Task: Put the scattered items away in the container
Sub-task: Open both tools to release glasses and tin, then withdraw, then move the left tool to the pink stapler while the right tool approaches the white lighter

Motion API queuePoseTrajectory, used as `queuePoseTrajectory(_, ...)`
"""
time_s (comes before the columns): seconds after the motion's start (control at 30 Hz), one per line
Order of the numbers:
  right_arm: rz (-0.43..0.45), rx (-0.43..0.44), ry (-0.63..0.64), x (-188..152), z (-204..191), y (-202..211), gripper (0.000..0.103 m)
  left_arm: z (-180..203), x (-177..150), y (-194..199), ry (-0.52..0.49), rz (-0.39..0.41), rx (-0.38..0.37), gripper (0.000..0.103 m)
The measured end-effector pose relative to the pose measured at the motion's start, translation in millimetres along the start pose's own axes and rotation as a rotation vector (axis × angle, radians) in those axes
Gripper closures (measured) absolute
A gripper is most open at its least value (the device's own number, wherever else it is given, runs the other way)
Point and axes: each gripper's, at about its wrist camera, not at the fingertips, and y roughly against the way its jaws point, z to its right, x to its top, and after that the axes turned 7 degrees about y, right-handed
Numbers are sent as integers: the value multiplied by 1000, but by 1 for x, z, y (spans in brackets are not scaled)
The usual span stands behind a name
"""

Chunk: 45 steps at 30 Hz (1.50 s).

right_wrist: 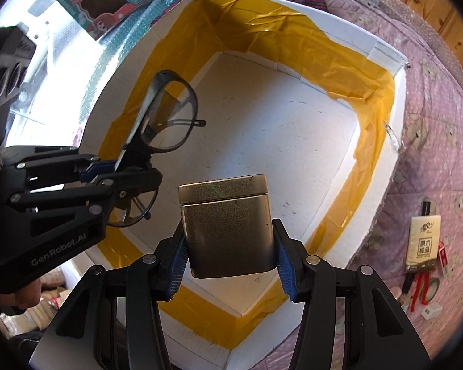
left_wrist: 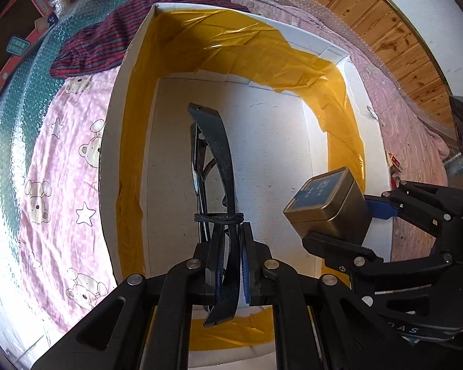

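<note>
Over the white foam box edged with yellow tape, my left gripper clamps black-framed glasses and my right gripper grips a brass-coloured tin

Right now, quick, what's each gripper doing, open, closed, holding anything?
Left gripper: closed on the black glasses, above the white box.
Right gripper: closed on the gold tin, also over the box.

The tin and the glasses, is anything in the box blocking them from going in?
Nothing visible blocks them. The right gripper holds the tin and the left gripper holds the glasses, both over the open white box. The box floor below looks bare.
</note>
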Motion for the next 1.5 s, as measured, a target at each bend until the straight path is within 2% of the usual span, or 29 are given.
queuePoseTrajectory(0.1,12,11,-10,0,0,1,48,-2,2,-3,25,-21,-24,91)
queuePoseTrajectory(0.23,28,36,-48,-4,4,9,48,-9,0,2,74,-14,-29,82)
queuePoseTrajectory(0.5,139,93,-94,-30,4,45,48,-2,-16,39,63,65,-37,82)
queuePoseTrajectory(0.7,221,114,-104,-66,2,73,48,19,-36,56,54,103,-51,82)
queuePoseTrajectory(1.0,368,148,-227,-121,19,110,48,80,-76,82,-56,143,-89,82)
queuePoseTrajectory(1.17,425,141,-297,-152,32,127,48,115,-85,95,-149,173,-89,81)
queuePoseTrajectory(1.5,496,124,-451,-219,65,144,48,182,-102,92,-308,144,-113,80)
